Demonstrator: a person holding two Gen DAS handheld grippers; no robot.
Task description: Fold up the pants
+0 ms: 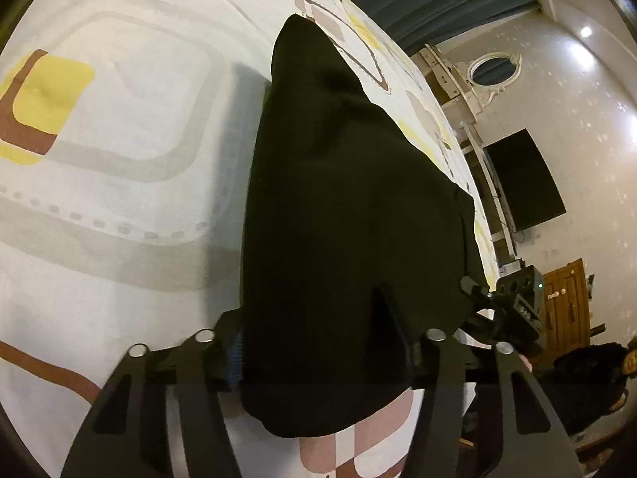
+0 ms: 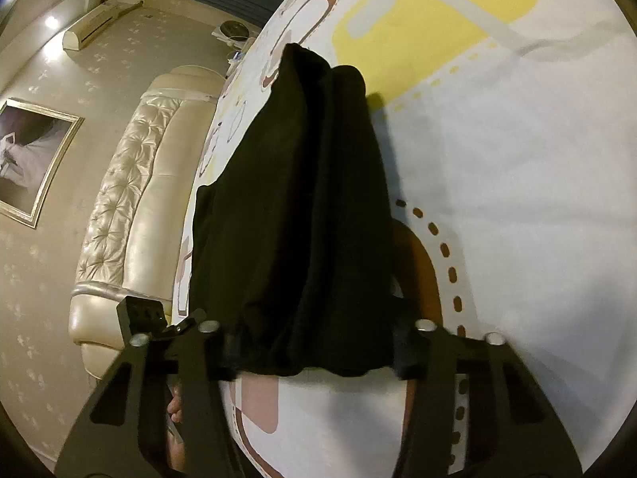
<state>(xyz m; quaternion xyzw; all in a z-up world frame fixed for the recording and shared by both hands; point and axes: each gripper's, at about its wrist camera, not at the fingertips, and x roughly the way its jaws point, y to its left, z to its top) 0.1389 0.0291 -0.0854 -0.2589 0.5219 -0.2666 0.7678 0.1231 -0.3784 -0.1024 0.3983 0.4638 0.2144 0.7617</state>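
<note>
You have the near edge of the black, soft-cloth pants (image 1: 338,219) bunched in both: the left gripper (image 1: 318,362) and the right gripper (image 2: 314,354) each grasp the fabric. This looks like the grab before a fold; next, lift evenly and carry that edge toward the far end. The pants lie along the white patterned bed sheet (image 1: 119,159), clear beyond them; past it, a cream tufted headboard (image 2: 131,183).

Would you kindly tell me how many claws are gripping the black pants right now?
2. The left claw clamps the pants' near edge; the right claw clamps the same edge further right. None seems hidden.
</note>
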